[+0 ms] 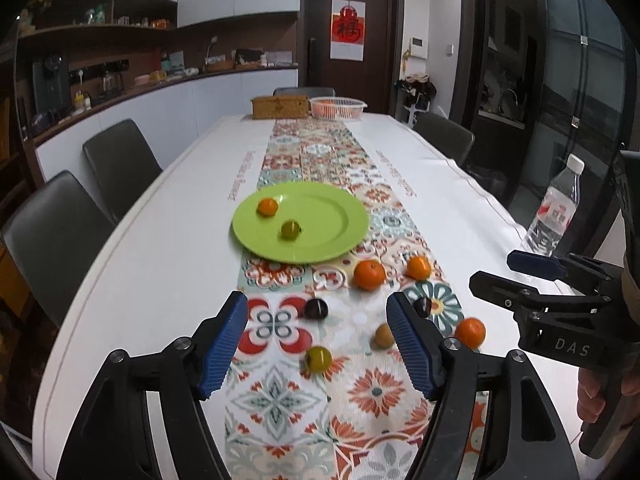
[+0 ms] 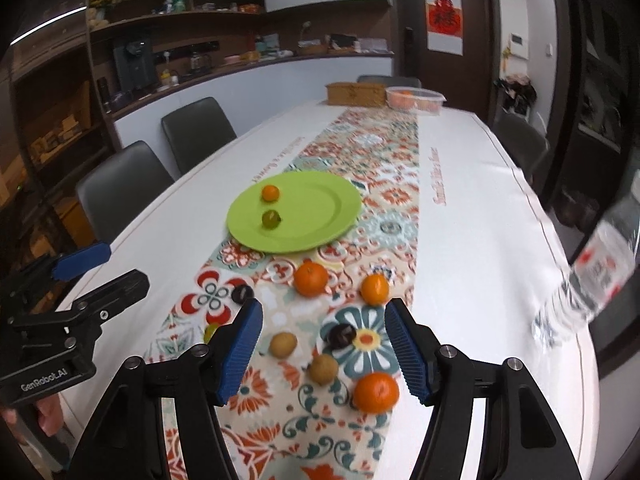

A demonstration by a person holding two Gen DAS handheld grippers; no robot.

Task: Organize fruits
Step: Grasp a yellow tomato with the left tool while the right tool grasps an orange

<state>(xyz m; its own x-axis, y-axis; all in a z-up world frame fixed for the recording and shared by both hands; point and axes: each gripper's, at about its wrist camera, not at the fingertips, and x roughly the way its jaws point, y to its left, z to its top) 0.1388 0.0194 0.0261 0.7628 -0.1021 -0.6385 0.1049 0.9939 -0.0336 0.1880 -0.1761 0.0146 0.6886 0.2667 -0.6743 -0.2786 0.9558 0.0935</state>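
Note:
A green plate point(image 1: 328, 240) point(image 2: 320, 224) on the patterned runner holds a small orange point(image 1: 267, 207) point(image 2: 270, 193) and a green fruit point(image 1: 290, 229) point(image 2: 270, 219). Loose on the runner near me lie three oranges point(image 1: 369, 275) point(image 2: 310, 278), two dark plums point(image 1: 316, 308) point(image 2: 342, 335), two brown fruits point(image 2: 283, 345) and a green fruit point(image 1: 318, 359). My left gripper point(image 1: 318, 344) is open and empty above them. My right gripper point(image 2: 324, 348) is open and empty too, and shows in the left wrist view point(image 1: 516, 276).
A water bottle point(image 1: 554, 210) point(image 2: 592, 276) stands at the table's right edge. A wicker box point(image 1: 280, 107) and a white basket point(image 1: 338, 107) of oranges sit at the far end. Grey chairs point(image 1: 120, 164) line both sides.

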